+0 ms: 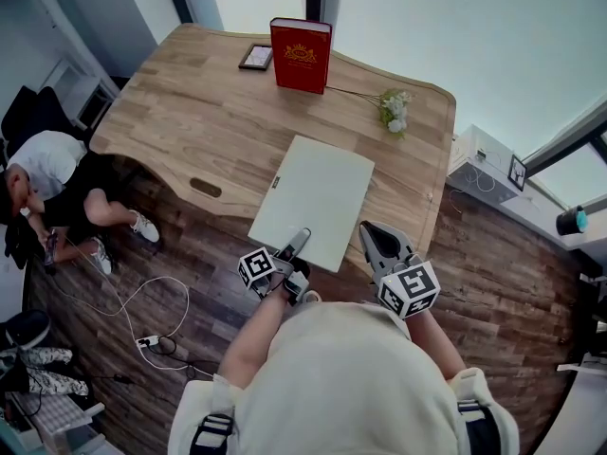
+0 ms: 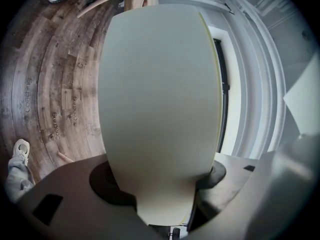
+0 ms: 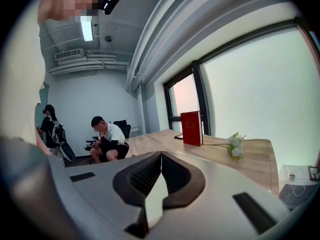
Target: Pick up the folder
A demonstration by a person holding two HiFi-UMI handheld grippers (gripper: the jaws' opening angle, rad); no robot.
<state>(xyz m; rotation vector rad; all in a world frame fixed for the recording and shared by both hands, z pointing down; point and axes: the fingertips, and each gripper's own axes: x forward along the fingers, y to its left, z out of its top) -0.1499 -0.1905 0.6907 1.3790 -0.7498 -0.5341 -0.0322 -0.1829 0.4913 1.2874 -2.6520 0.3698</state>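
A pale cream folder [image 1: 315, 200] lies flat on the wooden table [image 1: 190, 112], and its near end juts out past the table's front edge. My left gripper [image 1: 300, 239] is at that near end with its jaws around the folder's edge. In the left gripper view the folder [image 2: 160, 94] fills the middle and runs down into the wide gap of the left gripper [image 2: 165, 181]. The jaws stand well apart, and no firm pinch shows. My right gripper [image 1: 367, 229] hovers just right of the folder's near corner. Its dark pads [image 3: 150, 176] meet, so the right gripper [image 3: 161, 156] is shut and holds nothing.
A red book [image 1: 301, 55] stands upright at the table's far side beside a small dark frame [image 1: 256, 57]. White flowers [image 1: 395, 110] lie toward the right. A person [image 1: 47, 183] sits at the left by the table. Cables [image 1: 152, 325] trail on the wooden floor. A white unit [image 1: 484, 164] stands at the right.
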